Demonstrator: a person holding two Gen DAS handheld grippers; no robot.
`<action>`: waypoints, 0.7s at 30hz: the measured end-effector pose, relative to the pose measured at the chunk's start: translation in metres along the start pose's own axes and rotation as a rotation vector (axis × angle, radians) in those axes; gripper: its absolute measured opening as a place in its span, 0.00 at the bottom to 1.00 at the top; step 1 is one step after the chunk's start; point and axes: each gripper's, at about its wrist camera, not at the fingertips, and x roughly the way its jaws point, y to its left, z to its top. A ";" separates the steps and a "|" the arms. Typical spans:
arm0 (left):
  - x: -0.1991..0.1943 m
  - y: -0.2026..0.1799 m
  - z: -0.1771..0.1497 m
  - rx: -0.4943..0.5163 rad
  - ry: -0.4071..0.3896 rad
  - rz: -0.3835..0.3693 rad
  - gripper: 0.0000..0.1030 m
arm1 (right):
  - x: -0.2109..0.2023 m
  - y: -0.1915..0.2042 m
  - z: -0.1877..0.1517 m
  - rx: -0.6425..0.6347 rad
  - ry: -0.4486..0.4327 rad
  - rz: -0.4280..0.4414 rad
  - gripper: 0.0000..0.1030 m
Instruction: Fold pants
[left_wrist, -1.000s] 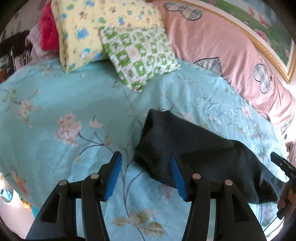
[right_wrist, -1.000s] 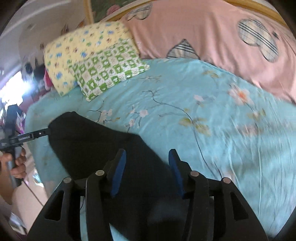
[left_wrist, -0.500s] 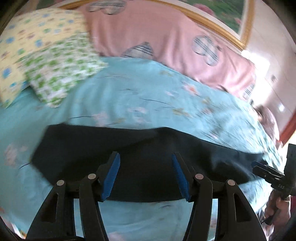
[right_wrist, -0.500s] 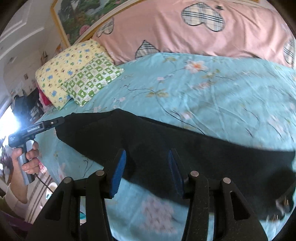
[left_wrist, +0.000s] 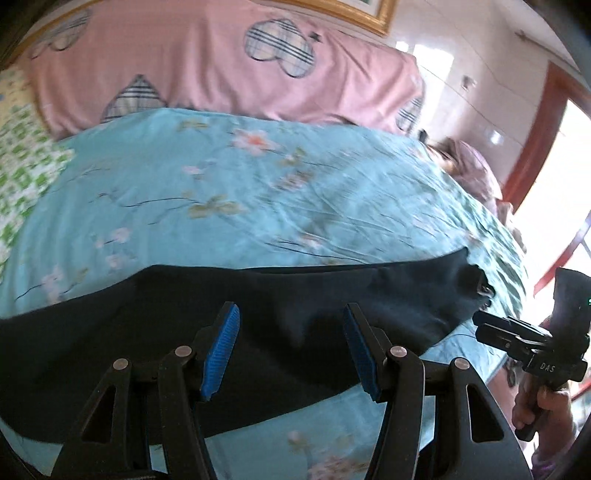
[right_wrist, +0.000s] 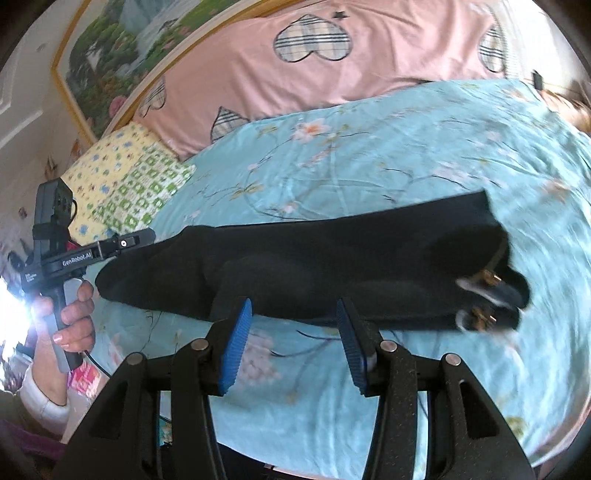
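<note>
On the near part of the blue floral bedspread (left_wrist: 258, 192), in the left wrist view, one pair of dark pants (left_wrist: 155, 332) lies stretched as a long strip from left to right; the left gripper (left_wrist: 291, 350) hovers over its middle with its two blue pads (left_wrist: 221, 350) apart and nothing between them; at the right edge the right gripper (left_wrist: 491, 325) shows from the side, its tip just beside the right end of the pants, though whether it touches the cloth I cannot tell; one pink cover with plaid hearts (left_wrist: 207, 74) lies along the far side.

In the right wrist view the same pants (right_wrist: 332, 266) run across the near half of the bedspread (right_wrist: 406, 155), with small metal fittings at the right end; the right gripper (right_wrist: 291, 339) stands at the near edge, jaws spread and empty; at the left the left gripper (right_wrist: 125, 242) points at the left end of the pants, and its jaw state cannot be read from this angle; two pillows sit far left, one yellow pillow (right_wrist: 99, 173) and one green-checked pillow (right_wrist: 144, 195).

The risk, as I judge it: the strip appears already doubled, so a pinch that catches only the top layer would peel it open; a drag across the soft bedspread could bunch the cloth and skew the fold; the heavier right end may sag or slip if lifted unevenly.
</note>
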 end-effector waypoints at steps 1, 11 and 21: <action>0.003 -0.005 0.001 0.012 0.009 -0.011 0.57 | -0.003 -0.003 -0.001 0.011 -0.004 0.000 0.48; 0.034 -0.051 0.018 0.112 0.065 -0.093 0.58 | -0.034 -0.036 -0.013 0.122 -0.060 -0.060 0.48; 0.053 -0.078 0.028 0.184 0.105 -0.135 0.59 | -0.046 -0.064 -0.021 0.231 -0.087 -0.092 0.48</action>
